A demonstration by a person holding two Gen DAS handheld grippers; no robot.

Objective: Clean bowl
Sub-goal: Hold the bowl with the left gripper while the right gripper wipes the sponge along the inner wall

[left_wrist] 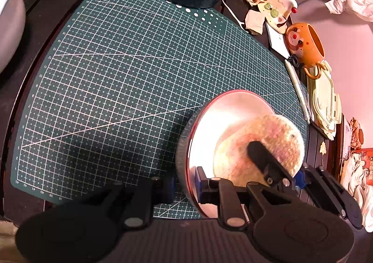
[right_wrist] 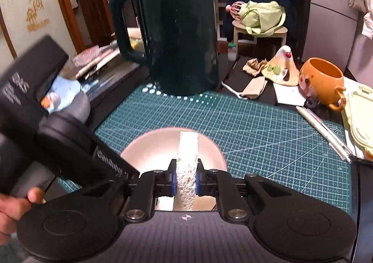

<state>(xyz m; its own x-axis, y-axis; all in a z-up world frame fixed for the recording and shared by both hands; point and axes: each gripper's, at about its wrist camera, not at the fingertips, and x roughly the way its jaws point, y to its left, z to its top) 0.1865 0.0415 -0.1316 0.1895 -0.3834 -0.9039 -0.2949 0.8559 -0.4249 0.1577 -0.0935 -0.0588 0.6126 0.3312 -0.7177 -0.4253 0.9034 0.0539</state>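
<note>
Currently wiping: right tool grips sponge inside bowl; left tool clamps the near rim. Next, sweep the remaining inner wall.

"GenRobot" in pale letters on the left gripper body; mat numerals unreadable.

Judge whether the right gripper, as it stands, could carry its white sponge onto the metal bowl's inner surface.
Probably yes: the right gripper holds the white sponge directly over the metal bowl, with nothing between them.
</note>
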